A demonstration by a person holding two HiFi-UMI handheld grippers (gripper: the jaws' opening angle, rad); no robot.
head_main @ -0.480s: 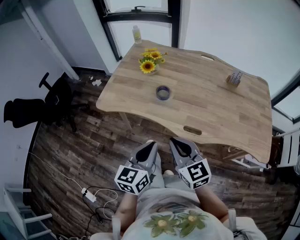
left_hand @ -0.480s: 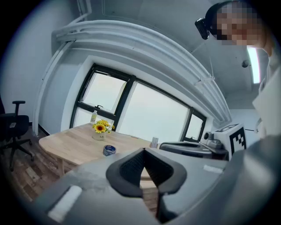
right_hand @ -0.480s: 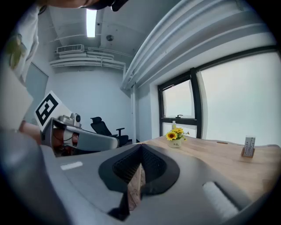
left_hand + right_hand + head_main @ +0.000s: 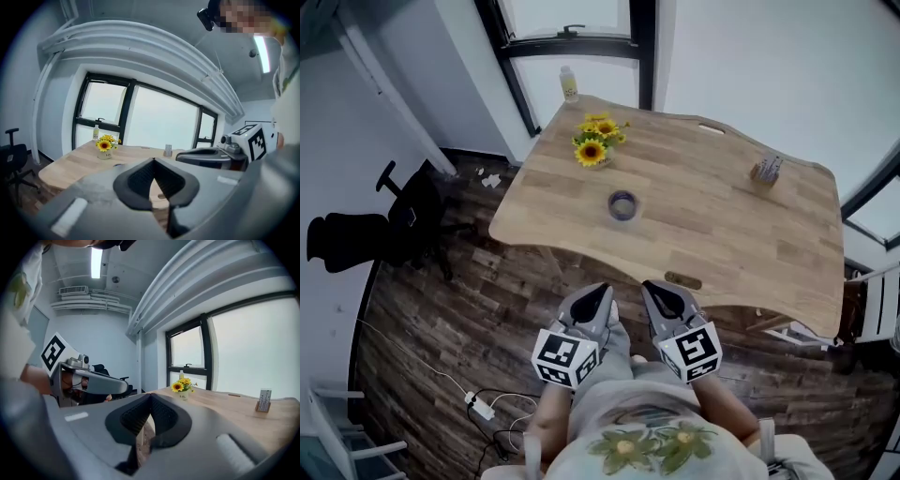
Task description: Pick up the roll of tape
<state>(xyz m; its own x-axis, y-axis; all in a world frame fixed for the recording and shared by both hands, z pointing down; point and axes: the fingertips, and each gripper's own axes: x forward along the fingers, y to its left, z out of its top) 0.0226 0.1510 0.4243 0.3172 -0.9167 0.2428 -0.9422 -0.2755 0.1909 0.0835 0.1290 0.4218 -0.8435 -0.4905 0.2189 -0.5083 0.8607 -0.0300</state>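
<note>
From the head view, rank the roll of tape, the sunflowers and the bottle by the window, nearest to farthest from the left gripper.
1. Roll of tape, in the middle of the table, ahead of the left gripper.
2. Sunflowers, near the table's far edge.
3. Bottle, beyond that far edge.
</note>
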